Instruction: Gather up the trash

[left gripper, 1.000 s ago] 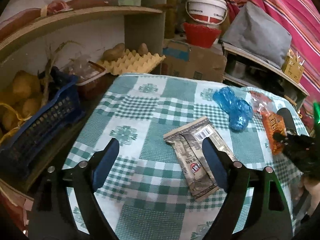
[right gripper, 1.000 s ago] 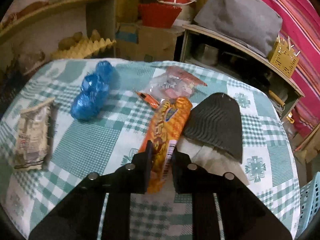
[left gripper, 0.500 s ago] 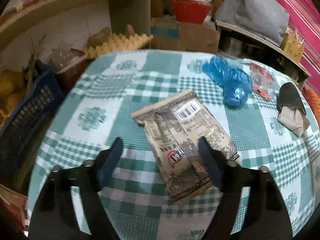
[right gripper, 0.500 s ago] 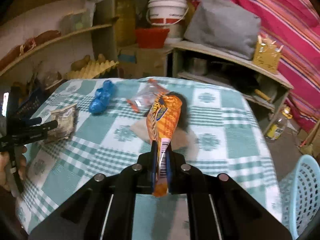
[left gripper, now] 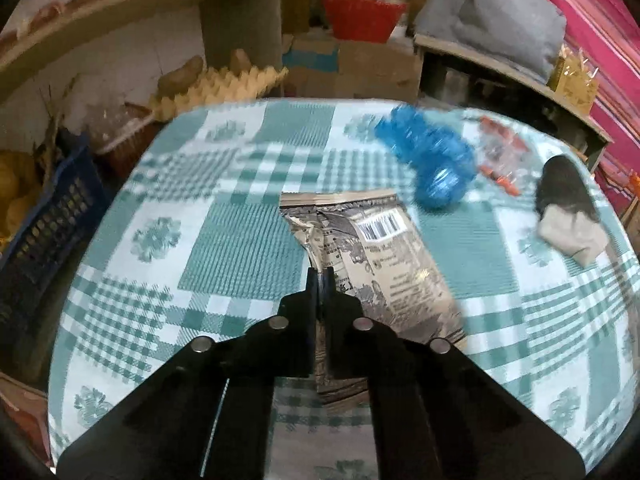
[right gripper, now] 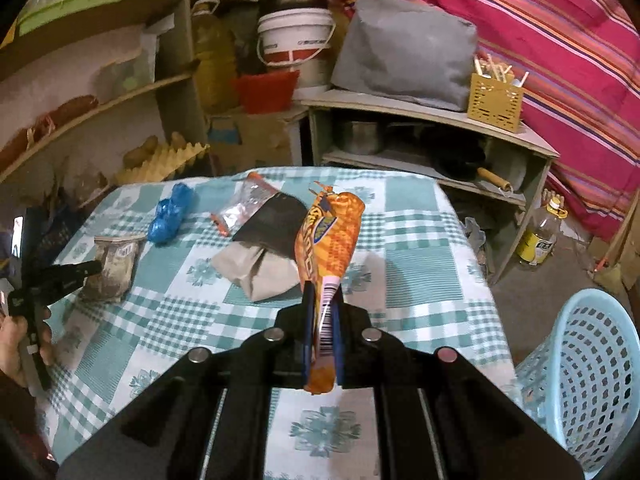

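Setting: cluttered storeroom; a table under a green-and-white checked cloth (right gripper: 400, 264) fills the middle of both views, shelving behind it.

Left gripper (left gripper: 319, 280): jaws brought together on the left edge of the brown printed wrapper (left gripper: 376, 256), low in the centre of the left wrist view. A sliver of wrapper shows in the narrow slot between the jaws. Judgement: gripping an edge suits a flat packet lying on cloth, since it offers nothing else to grip.

Right gripper (right gripper: 322, 308): clamped on the barcode end of the orange snack packet (right gripper: 328, 236), which stands up clear of the table at the centre of the right wrist view. Judgement: held by its tail so that it hangs free for carrying.

Bin: pale blue perforated basket (right gripper: 588, 380), lower right of the right wrist view, on the floor just beside the table corner. Judgement: likely destination for the trash, placed within easy reach.

Count, trash in hand: two, one per gripper.

Count, trash loose on table: blue crumpled plastic (right gripper: 170, 216), one; clear wrapper with red trim (right gripper: 244, 204), one; black-and-beige folded item (right gripper: 264, 248), one, nature unclear.

Count, baskets: one.

Count, person's hands in view: one hand (right gripper: 16, 344), left edge of the right wrist view, holding the left tool.

Progress judgement: five pieces seen, none yet visible in the basket.
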{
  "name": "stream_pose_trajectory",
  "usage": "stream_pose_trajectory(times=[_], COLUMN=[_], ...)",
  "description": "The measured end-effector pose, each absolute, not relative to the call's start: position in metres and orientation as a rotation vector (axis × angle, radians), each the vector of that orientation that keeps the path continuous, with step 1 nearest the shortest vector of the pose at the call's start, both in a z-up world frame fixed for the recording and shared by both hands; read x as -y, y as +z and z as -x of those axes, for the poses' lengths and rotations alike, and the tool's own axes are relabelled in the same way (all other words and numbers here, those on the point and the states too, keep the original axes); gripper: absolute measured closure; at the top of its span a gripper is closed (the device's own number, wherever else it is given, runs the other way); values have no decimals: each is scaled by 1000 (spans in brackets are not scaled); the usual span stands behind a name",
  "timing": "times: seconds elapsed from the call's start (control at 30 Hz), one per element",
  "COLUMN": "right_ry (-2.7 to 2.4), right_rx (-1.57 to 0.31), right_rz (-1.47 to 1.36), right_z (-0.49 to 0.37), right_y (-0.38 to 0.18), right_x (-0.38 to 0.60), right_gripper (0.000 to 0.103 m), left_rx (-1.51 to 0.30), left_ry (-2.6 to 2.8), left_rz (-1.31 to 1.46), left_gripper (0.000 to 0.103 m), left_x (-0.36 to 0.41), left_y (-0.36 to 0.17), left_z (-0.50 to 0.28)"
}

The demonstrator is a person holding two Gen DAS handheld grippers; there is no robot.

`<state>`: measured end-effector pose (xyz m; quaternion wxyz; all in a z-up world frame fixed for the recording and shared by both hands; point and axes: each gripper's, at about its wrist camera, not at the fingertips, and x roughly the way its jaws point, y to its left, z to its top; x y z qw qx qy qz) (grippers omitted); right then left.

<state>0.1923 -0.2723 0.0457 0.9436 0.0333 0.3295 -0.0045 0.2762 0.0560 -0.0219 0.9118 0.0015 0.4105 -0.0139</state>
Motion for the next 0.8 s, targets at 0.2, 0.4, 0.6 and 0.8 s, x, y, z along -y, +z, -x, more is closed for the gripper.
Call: stream_pose_trajectory(times=[0.2, 0.4, 0.6, 0.8], right_ry=[-35, -69, -125, -194], right_rx=[-649, -626, -602, -593], right_rz=[-91, -137, -183, -224], right_z=[-174, -149, -122, -90], right_y=[53, 60, 66, 66], right_x=[300, 341, 388, 441], right_gripper=[95, 95, 95, 95], left_rx=[-728, -647, -589, -568], left_ry=[-74, -160, -287, -412], left_rz=[-5, -46, -79, -87], left_gripper=[102, 102, 102, 102], left_x=[-22, 37, 112, 185], left_y=[22, 54, 78, 85], left_z=[-253, -230, -204, -185])
